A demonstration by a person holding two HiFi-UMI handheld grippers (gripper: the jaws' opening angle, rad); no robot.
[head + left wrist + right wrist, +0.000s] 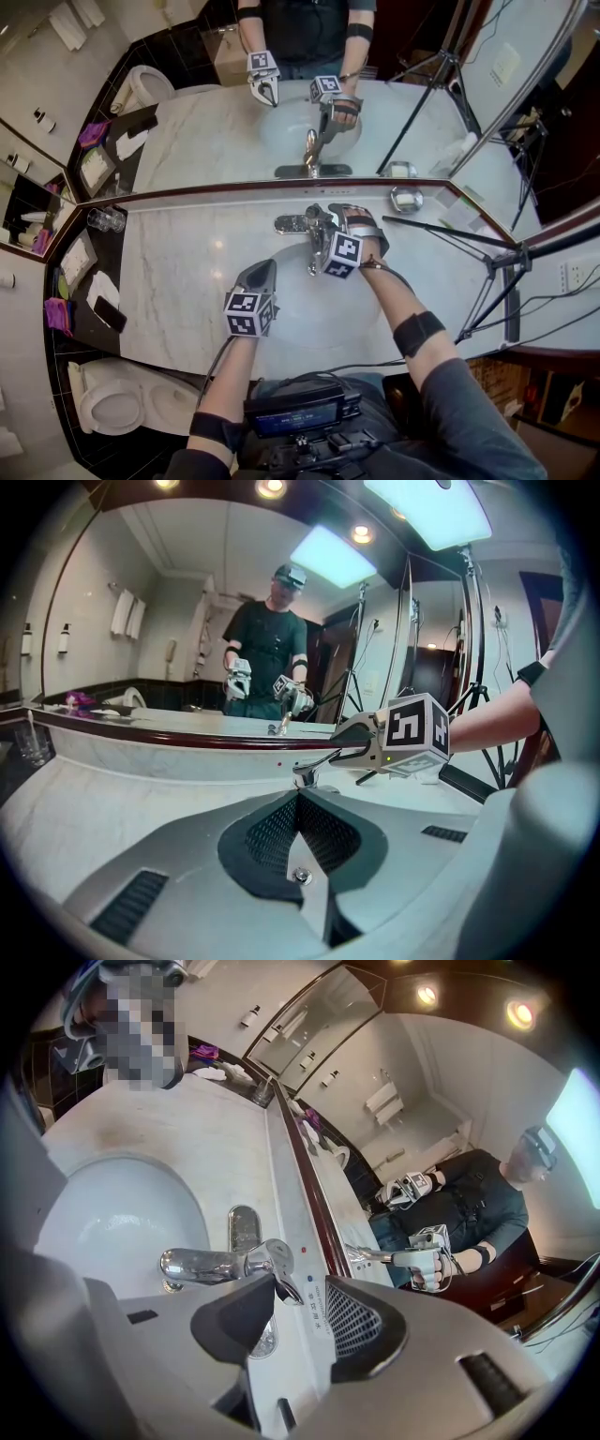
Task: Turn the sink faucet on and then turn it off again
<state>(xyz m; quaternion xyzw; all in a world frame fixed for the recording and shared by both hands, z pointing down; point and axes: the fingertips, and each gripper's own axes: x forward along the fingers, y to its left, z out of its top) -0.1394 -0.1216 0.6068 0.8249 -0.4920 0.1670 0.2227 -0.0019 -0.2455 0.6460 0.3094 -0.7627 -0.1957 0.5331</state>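
Faucet (202, 1265): chrome, fixed at the back of the sink (305, 323), just below the mirror (216, 131).
Handling: rigid and bolted down; the metal is polished, so expect your pads to slip. Judge the lever (278, 1277) light to swing.
Hold point: grip the lever near its free tip, one pad on each side.
Right gripper (291, 1299): jaws wide apart, lever tip between them, not pressed.
Left gripper (300, 794): jaws closed together, empty, apart from the faucet.
Writing: red dot (305, 1250) and blue dot (310, 1279) beside the lever; printed strip (319, 1314) too small to read; no brand visible.

Glossy chrome faucet (202, 1265) (polished marble counter (178, 281))
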